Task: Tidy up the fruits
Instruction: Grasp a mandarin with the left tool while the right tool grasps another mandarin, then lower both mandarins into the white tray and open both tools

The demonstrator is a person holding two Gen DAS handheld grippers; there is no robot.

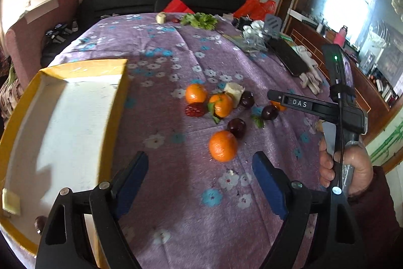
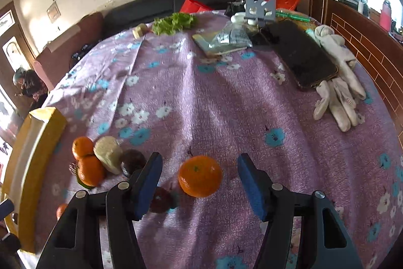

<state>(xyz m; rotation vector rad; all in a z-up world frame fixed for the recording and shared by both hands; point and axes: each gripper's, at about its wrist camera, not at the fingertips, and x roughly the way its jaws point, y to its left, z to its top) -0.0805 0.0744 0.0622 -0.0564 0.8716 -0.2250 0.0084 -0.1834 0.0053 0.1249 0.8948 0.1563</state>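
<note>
Fruit lies on a purple flowered cloth point(image 1: 176, 47). In the left wrist view a near orange point(image 1: 223, 146) sits just ahead of my open, empty left gripper point(image 1: 200, 163). Behind it lie two more oranges point(image 1: 195, 93) point(image 1: 220, 105), dark plums point(image 1: 236, 127) point(image 1: 269, 112) point(image 1: 246, 98), a red date point(image 1: 194, 110) and a pale chunk point(image 1: 234, 90). A yellow box point(image 1: 22, 102) with a white inside lies at left. In the right wrist view my open, empty right gripper point(image 2: 199, 168) straddles an orange point(image 2: 200, 176); a plum point(image 2: 161, 199) lies by its left finger.
A black phone point(image 2: 301, 54), white gloves point(image 2: 337, 90), a grey stand point(image 2: 259, 4), plastic packets point(image 2: 226, 38) and lettuce point(image 2: 173, 22) lie at the table's far and right side. A dark sofa point(image 1: 151, 1) stands behind. The right gripper's handle and hand point(image 1: 347, 163) show at right.
</note>
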